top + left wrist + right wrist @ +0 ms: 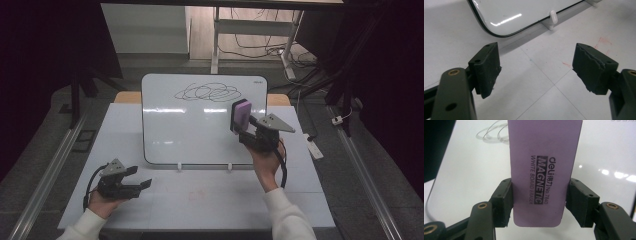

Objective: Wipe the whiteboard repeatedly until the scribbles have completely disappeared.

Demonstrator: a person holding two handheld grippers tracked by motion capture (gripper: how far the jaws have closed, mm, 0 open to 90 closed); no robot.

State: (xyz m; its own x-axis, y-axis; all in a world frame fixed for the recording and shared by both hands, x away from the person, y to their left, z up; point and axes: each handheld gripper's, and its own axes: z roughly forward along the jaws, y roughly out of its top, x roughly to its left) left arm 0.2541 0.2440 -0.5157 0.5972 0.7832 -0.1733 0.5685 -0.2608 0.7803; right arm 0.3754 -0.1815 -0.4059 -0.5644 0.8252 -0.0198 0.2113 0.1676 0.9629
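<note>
We see the right gripper [243,129] clamped on a purple magnetic whiteboard eraser [240,114], its two black jaws pressing the eraser's long sides near its lower end. In the right gripper view the eraser [544,167] stands upright between the jaws, its printed label facing the camera and the upper part rising well past the jaw tips. From the high view we find the eraser held up in front of the right half of the whiteboard [190,125], just below and to the right of the black scribble [209,92] drawn near the board's top edge; we cannot tell whether the eraser touches the board. The whiteboard leans upright on small white clips at the far side of the white surface [200,200].

The left gripper [140,177] rests low on the surface near its left front corner, well apart from the board's lower left corner. In the left gripper view its jaws stand wide with nothing between them, over bare surface [539,82] with faint red marks [602,42].
</note>
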